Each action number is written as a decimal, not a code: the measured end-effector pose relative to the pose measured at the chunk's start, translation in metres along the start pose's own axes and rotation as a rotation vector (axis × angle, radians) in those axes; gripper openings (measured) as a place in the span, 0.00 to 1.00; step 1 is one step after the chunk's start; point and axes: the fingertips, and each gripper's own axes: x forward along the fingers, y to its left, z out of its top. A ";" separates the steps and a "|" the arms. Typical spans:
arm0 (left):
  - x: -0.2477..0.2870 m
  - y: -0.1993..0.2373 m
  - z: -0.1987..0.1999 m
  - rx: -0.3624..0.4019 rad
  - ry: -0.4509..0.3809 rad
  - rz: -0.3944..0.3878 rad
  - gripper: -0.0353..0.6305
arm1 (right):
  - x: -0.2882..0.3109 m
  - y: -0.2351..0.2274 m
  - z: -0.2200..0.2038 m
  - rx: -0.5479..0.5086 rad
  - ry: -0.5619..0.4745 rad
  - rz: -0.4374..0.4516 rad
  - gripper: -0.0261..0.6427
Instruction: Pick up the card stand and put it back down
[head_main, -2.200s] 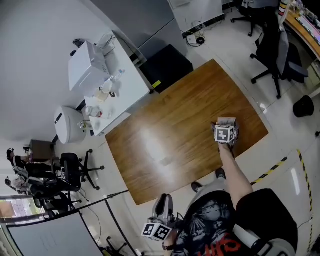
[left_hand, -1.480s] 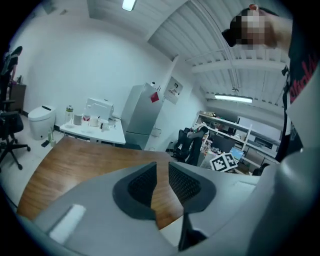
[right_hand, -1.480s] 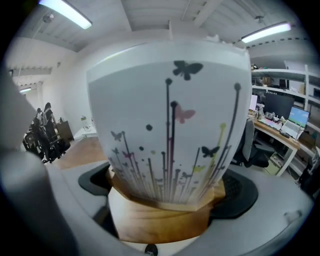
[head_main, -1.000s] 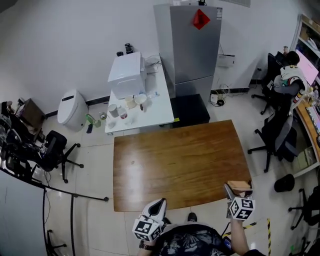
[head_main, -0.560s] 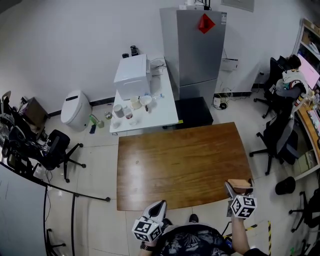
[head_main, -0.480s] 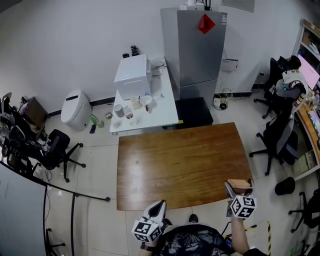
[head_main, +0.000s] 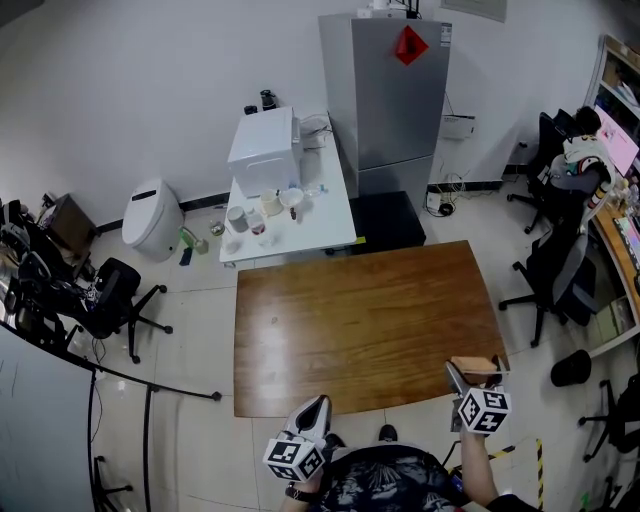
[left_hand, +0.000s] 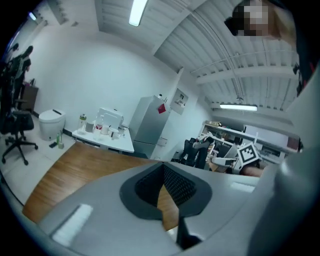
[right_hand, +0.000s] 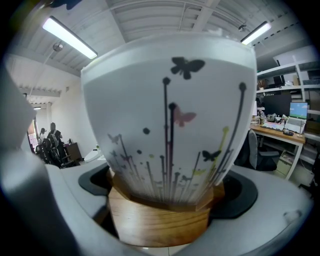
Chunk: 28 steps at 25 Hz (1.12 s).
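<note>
Indoors, person's R gripper (head_main: 470, 378) sits clamped on wooden base of card stand (right_hand: 159, 215), butterfly-print card (right_hand: 170, 115) upright in it, at near-right corner of wooden table (head_main: 350, 320); L gripper (head_main: 312, 410), jaws together w/ nothing between, hangs off near edge.

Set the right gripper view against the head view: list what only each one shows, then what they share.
Only the right gripper view: the butterflies and thin stems printed on the white card, and the jaws closed on the wooden base. Only the head view: the brown wooden table, the grey refrigerator and the left gripper. Both: the right gripper holding the card stand.
</note>
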 end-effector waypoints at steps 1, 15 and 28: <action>0.000 -0.001 0.000 -0.041 -0.005 -0.019 0.06 | 0.000 0.000 -0.001 0.000 0.002 0.003 0.90; -0.005 -0.007 0.006 -0.083 -0.053 -0.060 0.06 | 0.010 0.008 -0.004 -0.007 0.016 0.038 0.90; -0.071 0.069 -0.007 -0.125 -0.051 0.187 0.06 | 0.108 0.220 -0.097 -0.133 0.138 0.450 0.90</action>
